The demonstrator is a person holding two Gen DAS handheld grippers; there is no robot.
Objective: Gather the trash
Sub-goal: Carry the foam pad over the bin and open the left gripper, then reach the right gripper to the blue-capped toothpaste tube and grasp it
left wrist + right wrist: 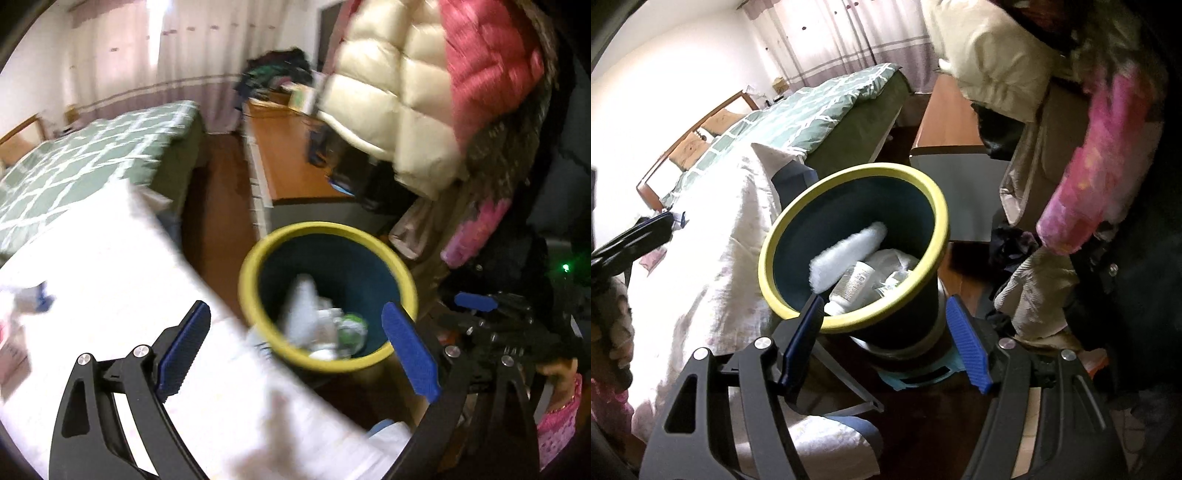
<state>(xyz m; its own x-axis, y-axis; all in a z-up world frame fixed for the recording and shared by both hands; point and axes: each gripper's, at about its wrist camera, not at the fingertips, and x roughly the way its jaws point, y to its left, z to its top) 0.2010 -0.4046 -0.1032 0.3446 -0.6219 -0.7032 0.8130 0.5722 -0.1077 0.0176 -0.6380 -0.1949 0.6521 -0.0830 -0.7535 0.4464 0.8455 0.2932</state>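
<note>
Bedroom: bed (827,107) with green checked cover far left, curtains (827,33) behind it, wooden desk (295,155) far centre, coats (402,96) hanging on the right, dark wood floor. Near left is a table under a white cloth (110,266). The bin (855,251), dark blue with a yellow rim, stands on the floor just beside that table's edge, between both grippers' views. Bin already holds trash: a white tube (849,286), a fuzzy white roll-like thing (846,254) that may be mid-fall (blurred, can't confirm), and crumpled plastic or paper (894,269) under them. Left gripper (295,354) has jaws wide, nothing between them, aimed over the bin mouth. Right gripper (886,339) also wide and empty, low and close to the bin, its left finger touching or overlapping the near rim in view — can't tell if it's real contact. Judgement: several pieces are in, so the task is well underway. What's left: a small white-and-blue item (31,299) and something pinkish at the far left edge of the cloth in the left view, both too blurred to identify; likely the next pickups. Whether anything remains elsewhere in the room isn't visible.
</note>
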